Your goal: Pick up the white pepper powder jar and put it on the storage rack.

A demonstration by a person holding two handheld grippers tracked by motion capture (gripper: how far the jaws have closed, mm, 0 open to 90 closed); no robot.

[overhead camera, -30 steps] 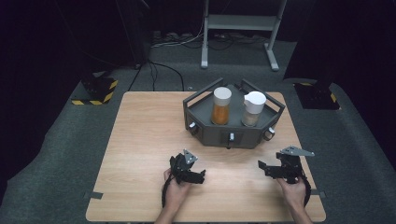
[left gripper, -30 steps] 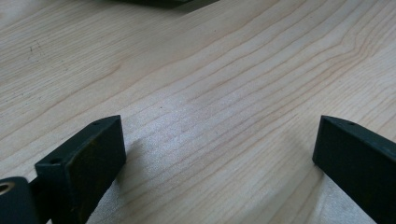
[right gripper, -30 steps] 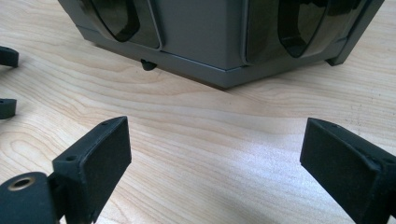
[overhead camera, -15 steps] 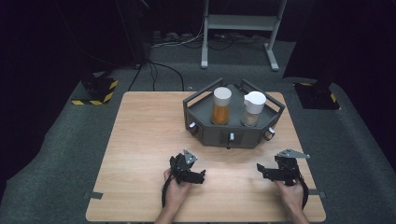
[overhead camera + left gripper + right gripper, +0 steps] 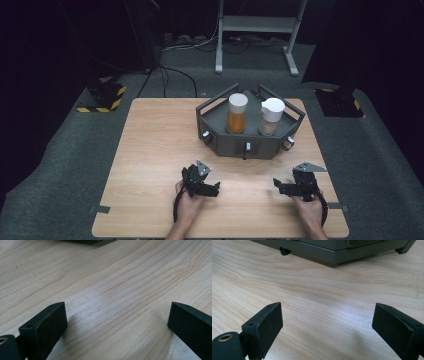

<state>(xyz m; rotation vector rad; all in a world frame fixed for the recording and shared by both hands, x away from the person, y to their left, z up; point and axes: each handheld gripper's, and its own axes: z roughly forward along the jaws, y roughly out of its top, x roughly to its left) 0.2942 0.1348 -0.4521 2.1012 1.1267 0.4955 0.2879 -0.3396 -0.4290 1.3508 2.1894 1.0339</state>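
A dark grey six-sided tray (image 5: 227, 142) stands at the back of the wooden table (image 5: 155, 150). It holds a jar of orange contents with a white lid (image 5: 237, 115) and a white-capped jar of pale contents (image 5: 271, 117). My left gripper (image 5: 216, 189) lies low over the table near the front, jaws pointing right; in its own view, the left gripper (image 5: 117, 312) stands open over bare wood. My right gripper (image 5: 276, 186) points left toward it; in its own view, the right gripper (image 5: 327, 312) is open and empty, with the tray's base (image 5: 337, 251) ahead.
Small knobs (image 5: 247, 146) stick out of the tray's front wall. Beyond the table, on the dark carpet, lie cables (image 5: 175, 75), a metal stand (image 5: 255, 30) and yellow-black striped blocks (image 5: 102, 97). Bare wood stretches left of the tray and between the grippers.
My right gripper has edged slightly left and toward the table's near edge. The left gripper and the jars have stayed put.
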